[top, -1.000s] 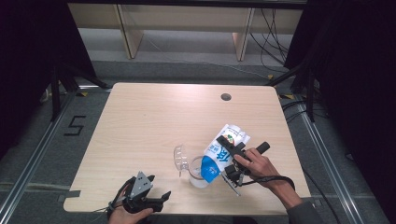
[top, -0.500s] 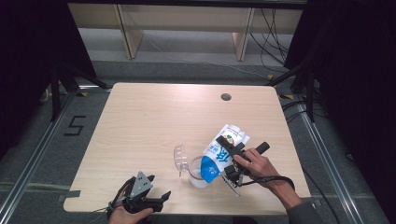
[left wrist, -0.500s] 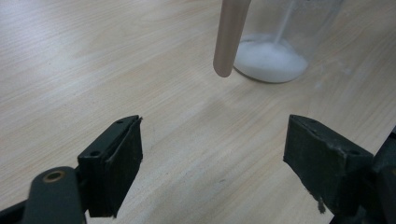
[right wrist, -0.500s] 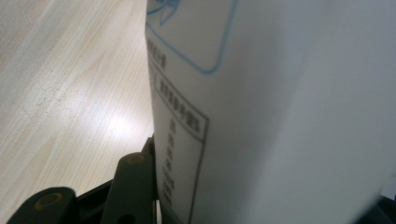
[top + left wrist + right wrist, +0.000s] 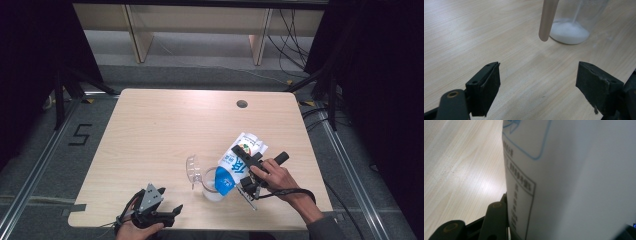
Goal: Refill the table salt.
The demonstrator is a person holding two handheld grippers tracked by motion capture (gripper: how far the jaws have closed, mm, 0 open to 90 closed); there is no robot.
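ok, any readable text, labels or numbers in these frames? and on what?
"5": marked on the floor left of the table.
Bag, large white characters on its blue panel: too small to read.
Bag, boxed print column: too blurred to read.

Table (image 5: 165, 130): pale wood-grain laminate, smooth, soft sheen where the light hits in my gripper views. Pouch (image 5: 235, 162) in my right gripper (image 5: 248, 170): smooth printed film or coated paper, white and blue, slightly glossy; can't tell which. Cup (image 5: 212, 186): clear plastic, glossy, white powdery grains at the bottom. My left gripper (image 5: 150, 212): matt black plastic jaws, pads rough and scuffed at the edges, brass-coloured pins, grey plate on top looks like matt metal.
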